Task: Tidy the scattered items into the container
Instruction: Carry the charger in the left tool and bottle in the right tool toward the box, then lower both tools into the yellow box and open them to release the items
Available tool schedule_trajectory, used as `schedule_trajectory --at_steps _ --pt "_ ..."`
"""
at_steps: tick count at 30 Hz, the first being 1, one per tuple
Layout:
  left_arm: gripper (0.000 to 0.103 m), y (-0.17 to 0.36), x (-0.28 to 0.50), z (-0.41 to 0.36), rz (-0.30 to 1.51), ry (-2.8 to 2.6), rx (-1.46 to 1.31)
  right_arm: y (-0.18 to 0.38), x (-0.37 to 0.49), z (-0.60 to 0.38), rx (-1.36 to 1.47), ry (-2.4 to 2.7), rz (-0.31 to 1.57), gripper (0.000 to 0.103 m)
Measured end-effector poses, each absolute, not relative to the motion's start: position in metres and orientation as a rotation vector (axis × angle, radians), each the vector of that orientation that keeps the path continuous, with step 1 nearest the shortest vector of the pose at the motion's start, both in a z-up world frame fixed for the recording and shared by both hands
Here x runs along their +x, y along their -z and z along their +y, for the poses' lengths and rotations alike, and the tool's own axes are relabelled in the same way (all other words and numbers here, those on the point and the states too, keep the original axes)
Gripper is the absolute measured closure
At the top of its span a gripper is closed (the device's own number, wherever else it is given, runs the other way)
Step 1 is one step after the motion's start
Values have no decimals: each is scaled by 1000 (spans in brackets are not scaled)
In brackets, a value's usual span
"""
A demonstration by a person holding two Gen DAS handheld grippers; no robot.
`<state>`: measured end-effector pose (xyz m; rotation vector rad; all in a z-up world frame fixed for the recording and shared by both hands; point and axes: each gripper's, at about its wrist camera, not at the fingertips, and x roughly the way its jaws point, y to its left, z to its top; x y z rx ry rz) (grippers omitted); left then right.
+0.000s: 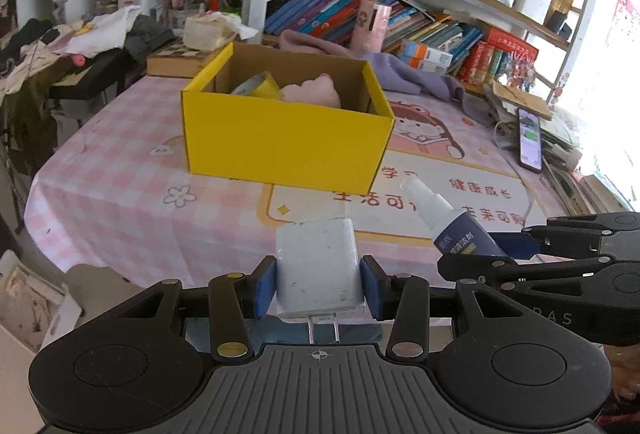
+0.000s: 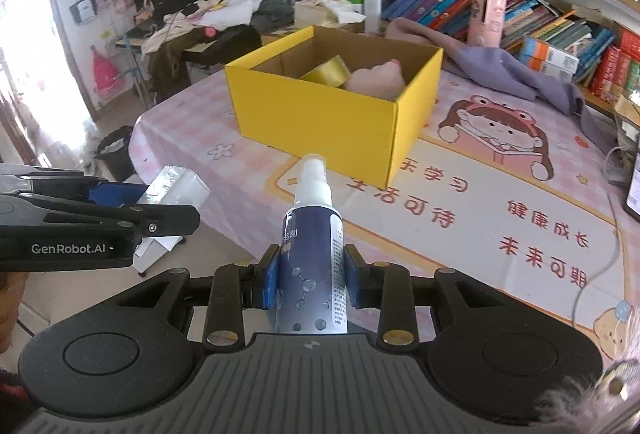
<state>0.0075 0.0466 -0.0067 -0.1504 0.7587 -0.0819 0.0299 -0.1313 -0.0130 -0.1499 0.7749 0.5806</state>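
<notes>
A yellow cardboard box [image 1: 288, 138] stands open on the pink checked table; it holds a yellow tape roll [image 1: 258, 86] and a pink soft item [image 1: 312, 94]. The box also shows in the right wrist view [image 2: 320, 122]. My left gripper [image 1: 318, 286] is shut on a white plug charger [image 1: 318, 266], held above the table in front of the box. My right gripper [image 2: 310, 274] is shut on a blue-and-white spray bottle [image 2: 314, 254], nozzle pointing toward the box. The bottle [image 1: 452, 222] and right gripper show at the right in the left wrist view. The charger [image 2: 176, 188] shows at the left in the right wrist view.
A purple cloth [image 2: 500, 70] lies behind the box. A phone [image 1: 530, 144] with a cable lies at the table's right side beside stacked papers. Bookshelves [image 1: 400, 6] line the back. Clothes [image 1: 80, 46] are piled on furniture to the left.
</notes>
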Motion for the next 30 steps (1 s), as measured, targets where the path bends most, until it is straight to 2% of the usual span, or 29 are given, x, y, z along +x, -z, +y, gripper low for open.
schedule_trajectory --at_steps 13,30 --pt "60 5 38 46 753 51 -143 7 63 -124 -178 -632 739 72" --pt "60 -40 153 51 598 -32 -33 -24 200 -110 -143 -709 585 72"
